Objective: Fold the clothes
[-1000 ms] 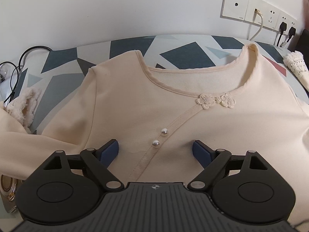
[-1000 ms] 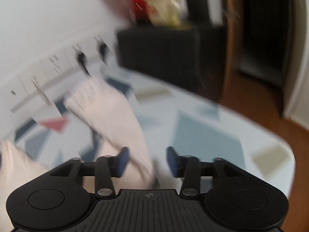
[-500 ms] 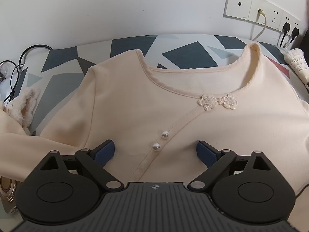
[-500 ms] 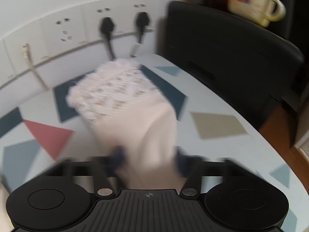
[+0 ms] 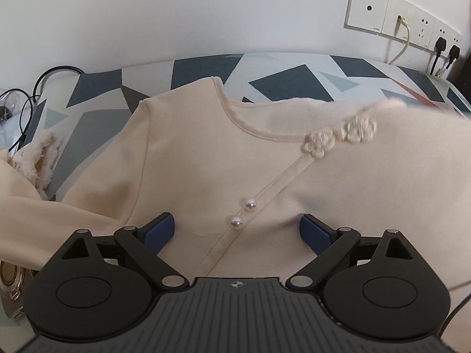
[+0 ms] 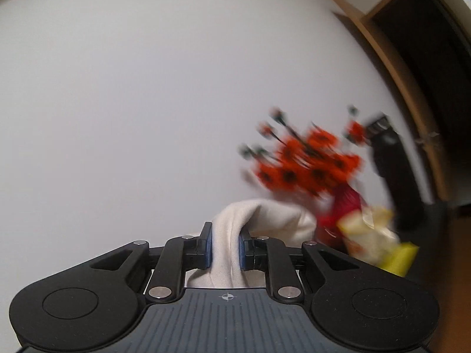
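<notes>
A cream top point(image 5: 206, 158) with pearl buttons and flower clasps lies front up on the patterned table point(image 5: 282, 82). My left gripper point(image 5: 237, 231) is open just above its chest, fingers either side of the button band. Its left sleeve with a fluffy cuff point(image 5: 44, 156) lies at the left. The right side of the top is lifted and folded over toward the middle. My right gripper point(image 6: 225, 248) is shut on the cream sleeve point(image 6: 265, 220) and holds it up in the air, facing the wall.
Wall sockets with plugs point(image 5: 412, 32) are at the back right. Black cables point(image 5: 26, 100) lie at the table's left edge. A blurred vase of red flowers point(image 6: 312, 164) and a yellow-white object point(image 6: 376, 244) stand to the right, near a dark doorway.
My right gripper closed on the right sleeve near its lacy cuff and lifted it, swinging up toward the wall. The top's right shoulder has risen and folded over. The left gripper stayed in place.
</notes>
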